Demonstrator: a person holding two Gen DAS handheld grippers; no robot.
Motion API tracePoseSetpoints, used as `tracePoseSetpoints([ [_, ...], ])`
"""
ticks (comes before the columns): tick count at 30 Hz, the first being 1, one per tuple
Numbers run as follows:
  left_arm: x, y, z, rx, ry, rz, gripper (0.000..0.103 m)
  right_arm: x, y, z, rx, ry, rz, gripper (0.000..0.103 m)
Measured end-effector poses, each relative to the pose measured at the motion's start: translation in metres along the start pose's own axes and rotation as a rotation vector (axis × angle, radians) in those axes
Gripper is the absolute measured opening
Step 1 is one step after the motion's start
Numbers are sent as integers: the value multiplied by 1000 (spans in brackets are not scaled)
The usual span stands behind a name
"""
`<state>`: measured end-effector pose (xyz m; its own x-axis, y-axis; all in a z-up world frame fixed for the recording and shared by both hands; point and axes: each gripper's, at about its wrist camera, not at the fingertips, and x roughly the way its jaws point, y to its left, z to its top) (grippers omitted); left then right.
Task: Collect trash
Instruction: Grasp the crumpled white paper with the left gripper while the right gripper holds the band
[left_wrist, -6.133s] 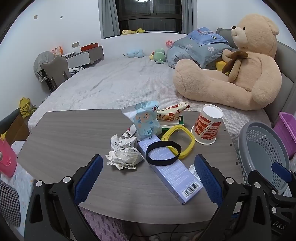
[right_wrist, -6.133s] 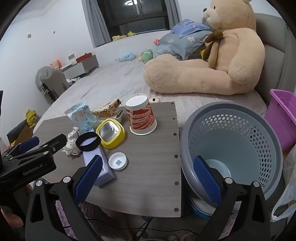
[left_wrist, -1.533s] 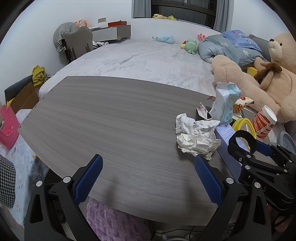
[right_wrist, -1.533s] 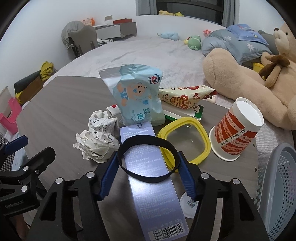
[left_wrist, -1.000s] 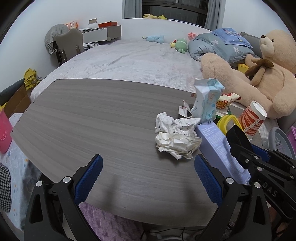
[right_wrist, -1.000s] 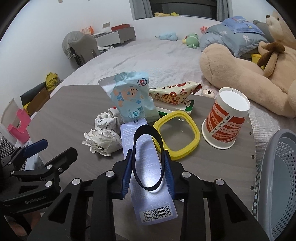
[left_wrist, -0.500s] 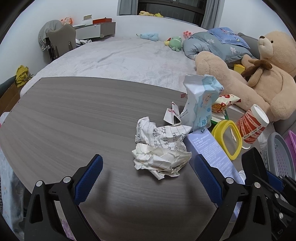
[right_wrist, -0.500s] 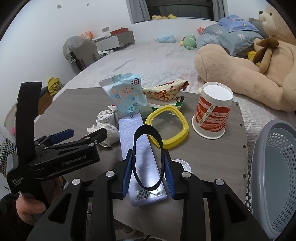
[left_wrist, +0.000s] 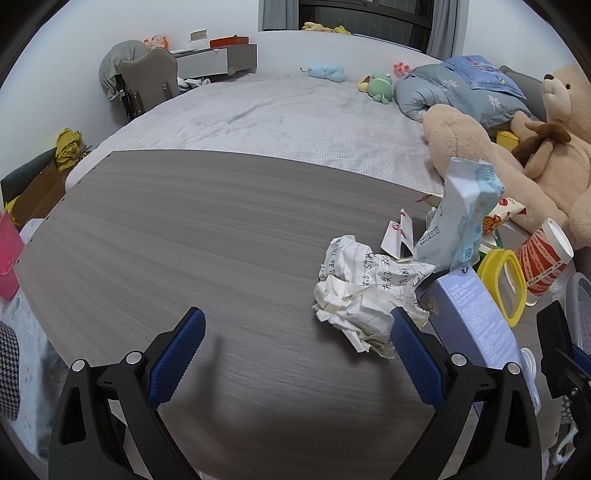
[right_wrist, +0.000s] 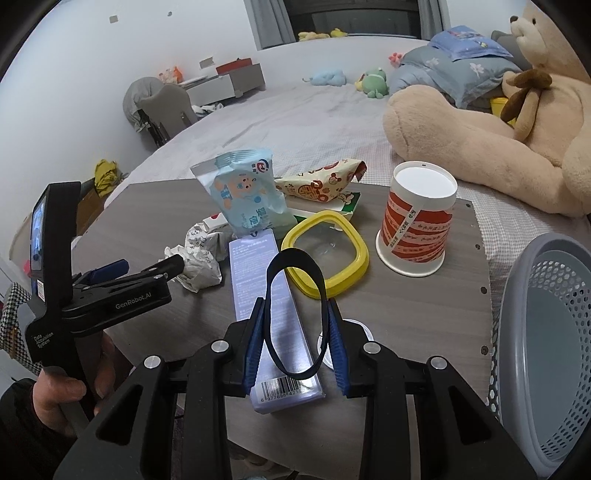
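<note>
A black elastic band (right_wrist: 295, 314) is pinched between the right gripper (right_wrist: 295, 347) fingers, squeezed into a tall loop above the purple box (right_wrist: 273, 317) on the table (right_wrist: 406, 302). It is judged light, soft and springy; a grip across both sides suits it, else it may slip out. The grey basket (right_wrist: 546, 332) is near on the right. The left gripper (left_wrist: 295, 350) is spread wide, empty, beside the crumpled paper (left_wrist: 365, 295), which is light and crushable.

Behind your worktop (left_wrist: 184, 229) lies a bed (left_wrist: 295, 118) with a big teddy bear (right_wrist: 498, 122), a folded quilt (left_wrist: 454, 85), a frog toy (left_wrist: 378, 85); a chair (left_wrist: 147, 81) stands far left.
</note>
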<state>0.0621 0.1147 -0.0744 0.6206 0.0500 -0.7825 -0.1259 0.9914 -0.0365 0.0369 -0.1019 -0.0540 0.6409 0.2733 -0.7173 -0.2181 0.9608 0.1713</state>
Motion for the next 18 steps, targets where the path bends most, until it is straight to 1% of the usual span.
tracePoseSetpoints([
  [6, -7, -10, 2, 17, -7, -80, 95, -3, 1, 0, -1, -6, -5, 32],
  [9, 4, -18, 5, 28, 17, -85, 95, -4, 1, 0, -3, -6, -6, 32],
  [13, 20, -18, 9, 16, 60, -102, 95, -7, 0, -1, -3, -6, -10, 32],
  [17, 27, -15, 9, 3, 75, -112, 94, -8, -2, 0, 1, -6, -15, 32],
  [18, 28, -14, 9, 1, 74, -114, 91, -8, -3, 0, 3, -5, -16, 32],
])
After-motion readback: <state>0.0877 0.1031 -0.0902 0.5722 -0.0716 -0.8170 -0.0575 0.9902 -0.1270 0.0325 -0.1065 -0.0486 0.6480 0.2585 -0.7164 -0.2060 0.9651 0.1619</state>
